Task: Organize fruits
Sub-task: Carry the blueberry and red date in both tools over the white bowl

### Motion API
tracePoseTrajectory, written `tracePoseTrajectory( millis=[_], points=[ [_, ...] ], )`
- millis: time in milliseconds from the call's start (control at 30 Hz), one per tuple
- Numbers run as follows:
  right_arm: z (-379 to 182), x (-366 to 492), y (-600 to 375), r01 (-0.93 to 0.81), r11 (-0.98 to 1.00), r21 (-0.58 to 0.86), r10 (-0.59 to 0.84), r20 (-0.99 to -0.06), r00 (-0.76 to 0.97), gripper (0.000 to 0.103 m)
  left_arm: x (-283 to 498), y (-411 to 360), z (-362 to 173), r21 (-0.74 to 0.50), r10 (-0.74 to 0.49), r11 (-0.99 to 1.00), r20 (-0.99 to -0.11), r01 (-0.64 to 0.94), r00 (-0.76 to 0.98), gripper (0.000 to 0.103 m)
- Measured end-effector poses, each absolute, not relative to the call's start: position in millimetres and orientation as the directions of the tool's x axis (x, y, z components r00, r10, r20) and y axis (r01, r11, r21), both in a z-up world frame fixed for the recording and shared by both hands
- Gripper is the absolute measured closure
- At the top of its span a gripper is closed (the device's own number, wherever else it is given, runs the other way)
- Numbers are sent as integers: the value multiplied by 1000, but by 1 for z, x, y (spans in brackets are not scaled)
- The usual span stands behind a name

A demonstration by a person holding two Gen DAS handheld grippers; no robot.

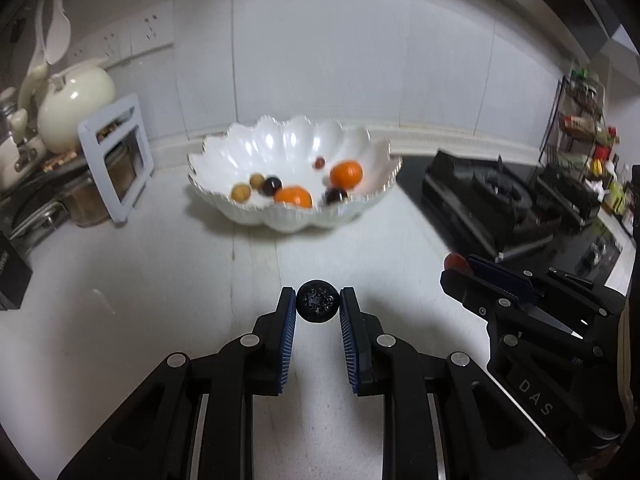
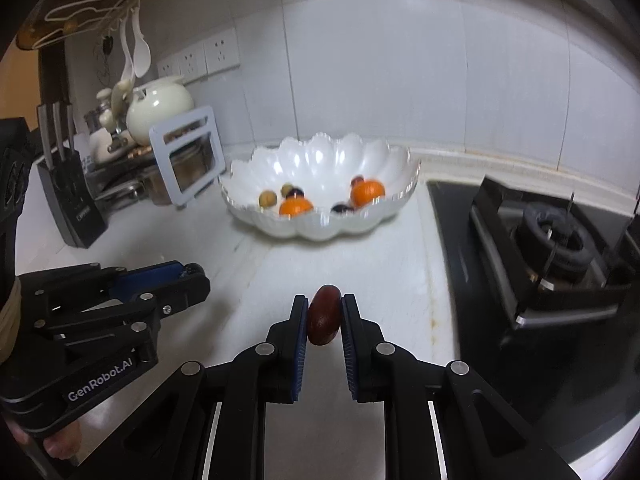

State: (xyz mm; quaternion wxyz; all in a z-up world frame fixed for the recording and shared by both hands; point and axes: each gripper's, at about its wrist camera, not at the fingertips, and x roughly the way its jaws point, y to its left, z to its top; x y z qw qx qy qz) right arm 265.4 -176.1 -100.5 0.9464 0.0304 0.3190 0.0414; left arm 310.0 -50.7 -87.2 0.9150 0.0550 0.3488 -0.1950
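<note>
We hold a dark round fruit (image 1: 318, 307) in the left gripper (image 1: 318, 308) and a red-brown oval fruit (image 2: 324, 315) in the right gripper (image 2: 324, 316), both clamped tight above the counter (image 2: 360, 264). We should keep squeezing and drop them gently in the white scalloped bowl (image 2: 320, 228) at the back edge, beside the oranges (image 2: 368, 194)

Cream teapot (image 2: 160, 110) at the worktop's (image 2: 384, 264) back left corner, a white frame (image 2: 188, 160) leaning just in front. Black knife block (image 2: 72, 200) along the left edge. Gas hob (image 2: 556, 240) on the right edge, wall sockets (image 2: 204, 58) above.
</note>
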Motion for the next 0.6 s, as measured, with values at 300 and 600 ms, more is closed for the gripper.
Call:
tracePoseTrajectory(
  millis=[300,600],
  points=[
    [-60,277,-188,-82,994,73,108,-523,846,85,314,-52,-52,-35,-312,931,-591,363,744,80],
    [-34,299,-191,-126,991,54,136,-497,857,85,328,-56,-22,-23,-296,941,-543,338,786,80]
  ],
)
